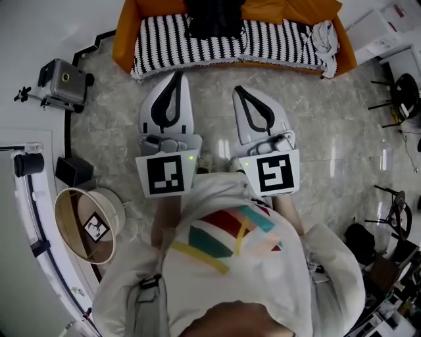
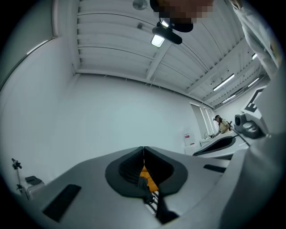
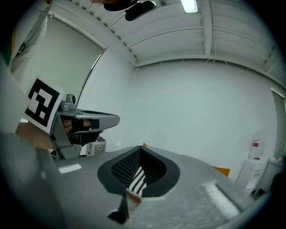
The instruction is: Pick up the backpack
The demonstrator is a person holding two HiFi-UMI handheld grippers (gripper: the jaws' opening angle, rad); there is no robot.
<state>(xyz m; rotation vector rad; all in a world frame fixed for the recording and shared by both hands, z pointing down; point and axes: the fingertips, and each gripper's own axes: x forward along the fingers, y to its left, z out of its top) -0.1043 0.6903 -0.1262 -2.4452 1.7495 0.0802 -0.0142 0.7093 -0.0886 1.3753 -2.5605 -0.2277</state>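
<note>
Our left gripper (image 1: 176, 76) and right gripper (image 1: 239, 90) are squeezed closed, empty. The backpack (image 1: 212, 18) looks soft; we'd grab a strap.

Left gripper (image 2: 144, 150) has its jaws pressed tight together with nothing pinched. Through the hole behind the tips you can spot a bit of orange sofa (image 2: 147, 174) and a striped cover (image 2: 154, 200). There's a white wall (image 2: 111, 116) ahead, a ceiling light (image 2: 157, 41) above, and the right gripper (image 2: 223, 144) off to its right.

Bright overhead light, fisheye-warped edges.
</note>
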